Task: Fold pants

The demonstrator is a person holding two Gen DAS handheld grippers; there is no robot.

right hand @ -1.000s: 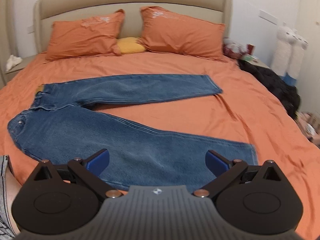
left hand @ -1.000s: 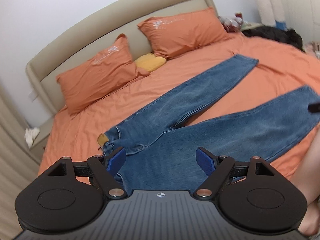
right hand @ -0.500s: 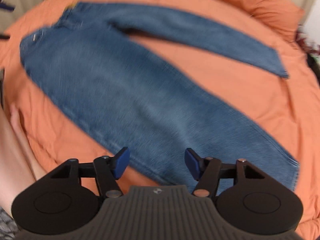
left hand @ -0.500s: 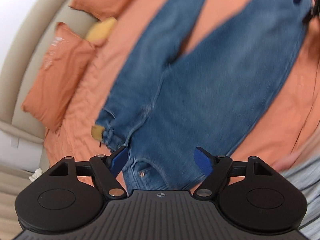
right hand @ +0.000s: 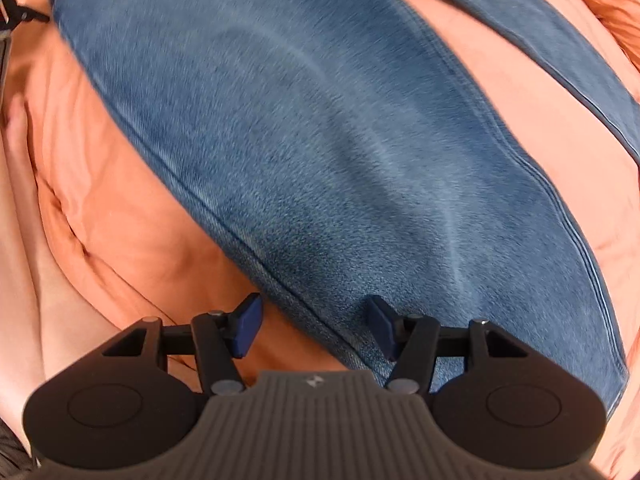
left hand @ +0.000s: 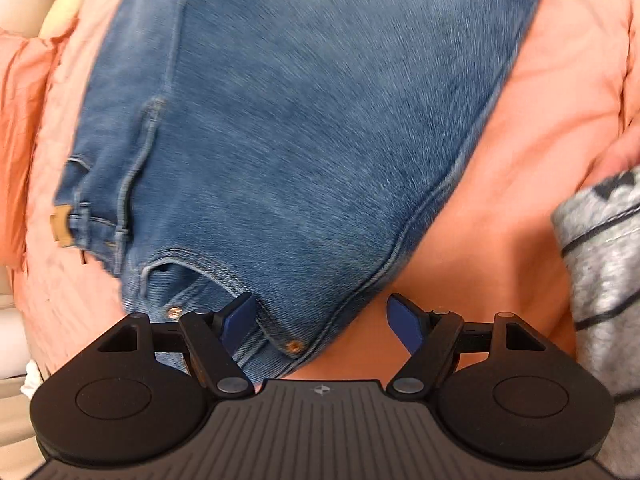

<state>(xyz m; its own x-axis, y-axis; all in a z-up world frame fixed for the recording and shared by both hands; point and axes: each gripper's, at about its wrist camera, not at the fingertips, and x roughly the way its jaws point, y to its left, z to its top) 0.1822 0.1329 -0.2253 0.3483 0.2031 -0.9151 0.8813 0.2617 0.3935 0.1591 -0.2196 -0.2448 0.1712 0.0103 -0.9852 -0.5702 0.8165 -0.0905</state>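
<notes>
Blue jeans (left hand: pixel 304 120) lie spread flat on an orange bedsheet (left hand: pixel 520 160). In the left wrist view my left gripper (left hand: pixel 322 322) is open, close above the waistband corner by the front pocket (left hand: pixel 192 276) and its rivets. In the right wrist view my right gripper (right hand: pixel 314 328) is open, straddling the near side seam of the near leg (right hand: pixel 320 140). The other leg (right hand: pixel 560 40) runs across the top right. Neither gripper holds cloth.
An orange pillow (left hand: pixel 20 80) and a yellow cushion (left hand: pixel 68 4) sit at the far left. The person's grey striped clothing (left hand: pixel 604 260) is at the right of the left wrist view. Bare skin (right hand: pixel 20 240) shows at the left of the right wrist view.
Both grippers have dropped from a high view of the whole bed to just above the jeans. The right gripper's jaws have narrowed somewhat. The jeans have not moved.
</notes>
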